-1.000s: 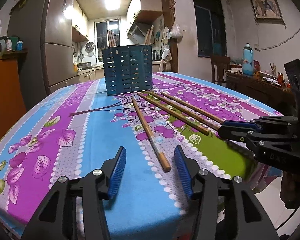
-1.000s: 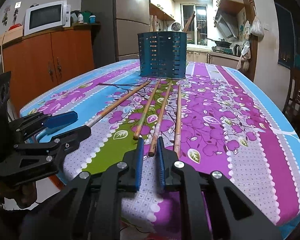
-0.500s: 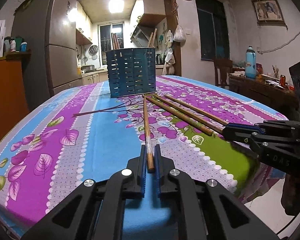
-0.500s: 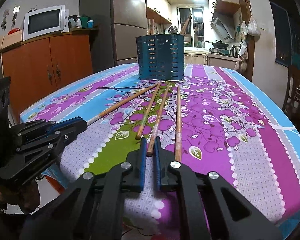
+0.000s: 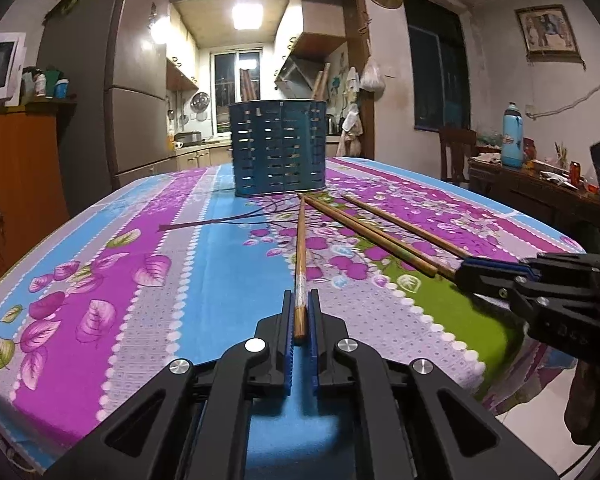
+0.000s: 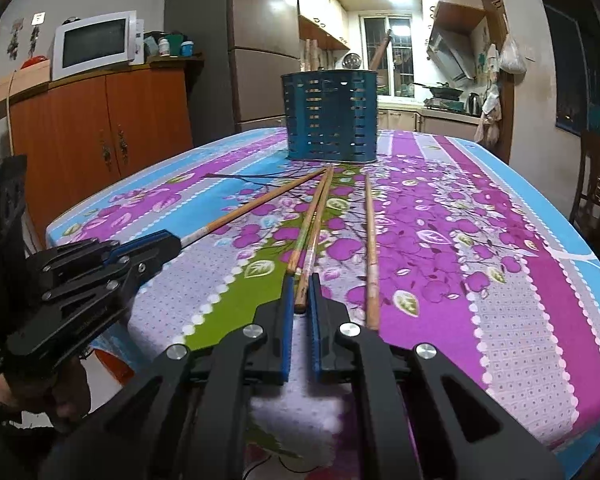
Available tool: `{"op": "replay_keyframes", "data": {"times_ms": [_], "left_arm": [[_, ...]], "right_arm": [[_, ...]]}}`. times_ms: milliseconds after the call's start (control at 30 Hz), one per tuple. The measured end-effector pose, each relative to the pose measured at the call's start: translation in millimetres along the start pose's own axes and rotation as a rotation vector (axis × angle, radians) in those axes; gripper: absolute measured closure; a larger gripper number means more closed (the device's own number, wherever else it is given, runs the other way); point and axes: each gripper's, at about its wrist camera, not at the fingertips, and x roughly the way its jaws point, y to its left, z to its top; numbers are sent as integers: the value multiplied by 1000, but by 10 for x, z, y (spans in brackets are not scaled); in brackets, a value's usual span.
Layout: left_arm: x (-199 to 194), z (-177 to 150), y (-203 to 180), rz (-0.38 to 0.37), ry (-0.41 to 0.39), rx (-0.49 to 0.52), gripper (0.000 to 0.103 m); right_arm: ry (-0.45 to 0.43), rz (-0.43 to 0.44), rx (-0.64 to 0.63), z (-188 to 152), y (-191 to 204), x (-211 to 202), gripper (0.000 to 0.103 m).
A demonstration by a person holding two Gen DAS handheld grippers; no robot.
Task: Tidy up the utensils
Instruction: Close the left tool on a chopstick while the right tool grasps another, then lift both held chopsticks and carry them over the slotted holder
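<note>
Wooden chopsticks: four lie on the flowered tablecloth (image 5: pixel 220 264), fanned out with their far tips toward the blue slotted holder (image 5: pixel 278 148)
Left gripper (image 5: pixel 299 320): its jaws, wide apart a second ago with the leftmost chopstick (image 5: pixel 300 256) lying loose between them, are now clamped on that stick's near end
Right gripper (image 6: pixel 300 300): nearly closed a second ago, it has now pinched fully onto the near end of the inner chopstick (image 6: pixel 312 240)
Sticks at rest: one chopstick (image 6: pixel 371 248) lies just right of the right gripper's fingers, untouched; another (image 6: pixel 300 236) lies just left of them, touching the held stick farther up
Holder: it stands well beyond both sets of fingertips, at the far ends of the sticks, with a few wooden handles already poking out of its top
Meaning for the task: both grasps look complete, so my judgement is that the pick-up is done and lifting toward the holder comes next
Risk: each grip sits at the very end, so the long sticks may swing or slip when raised
</note>
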Motion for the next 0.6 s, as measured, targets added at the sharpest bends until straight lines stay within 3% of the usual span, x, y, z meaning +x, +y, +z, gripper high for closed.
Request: {"op": "replay_keyframes", "data": {"times_ms": [333,600], "left_arm": [[-239,253,168,20,-80,1,96],[-522,648,230,19,-194,30,96]], "right_arm": [[-53,-13,-31,185,69,-230,98],[-149,-49,-110,604,63,-550,98]]}}
